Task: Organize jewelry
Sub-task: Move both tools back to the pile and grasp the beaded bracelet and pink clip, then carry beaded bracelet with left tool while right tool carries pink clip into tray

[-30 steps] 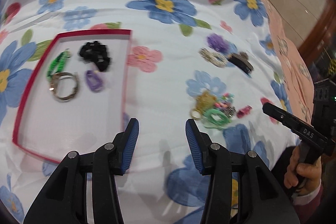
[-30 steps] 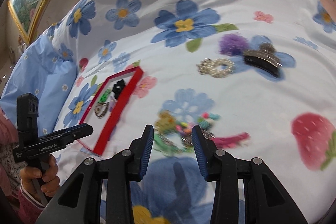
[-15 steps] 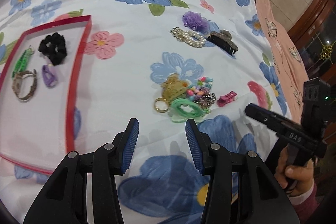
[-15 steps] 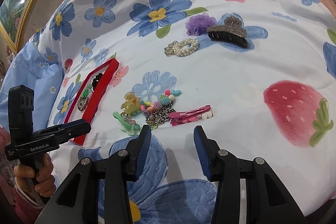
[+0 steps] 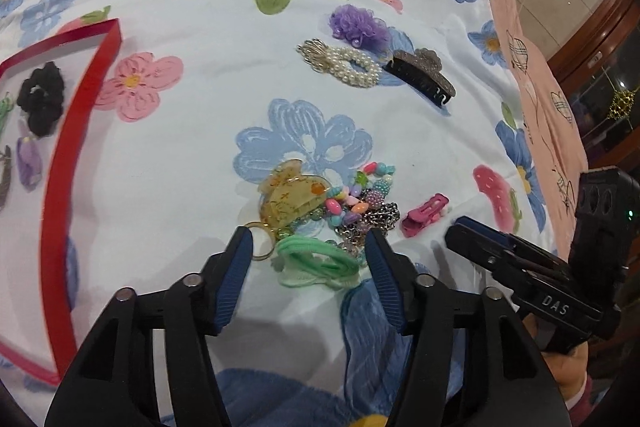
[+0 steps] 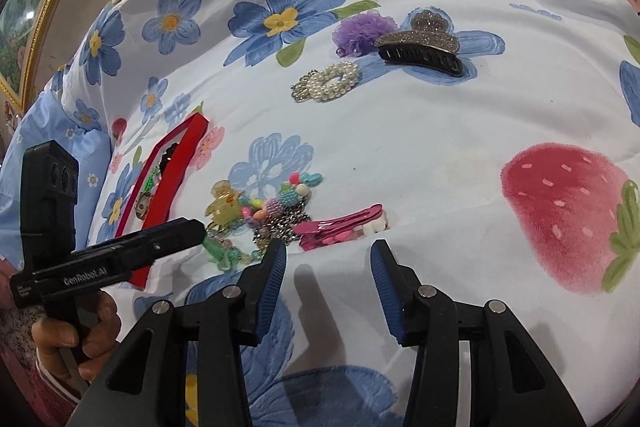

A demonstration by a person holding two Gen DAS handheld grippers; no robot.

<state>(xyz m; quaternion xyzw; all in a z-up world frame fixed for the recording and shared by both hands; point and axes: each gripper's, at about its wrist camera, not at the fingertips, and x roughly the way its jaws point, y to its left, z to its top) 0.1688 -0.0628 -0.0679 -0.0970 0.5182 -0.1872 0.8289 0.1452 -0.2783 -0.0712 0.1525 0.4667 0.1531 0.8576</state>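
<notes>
Low in the left wrist view, the left gripper (image 5: 308,251) gapes wide and empty, its blue pads either side of a mint green hair tie (image 5: 316,263). Just beyond lies a tangled pile: a gold ring (image 5: 259,242), an amber claw clip (image 5: 290,199), pastel beads (image 5: 360,191) and a silver chain (image 5: 376,217), with a pink clip (image 5: 424,214) beside it. The right gripper (image 6: 328,259) is also spread open, empty, near that clip. At centre top lie a pearl band (image 5: 346,63), a purple scrunchie (image 5: 358,25) and a black claw clip (image 5: 422,77). At left, a red tray (image 5: 60,163) holds a black scrunchie (image 5: 40,103).
</notes>
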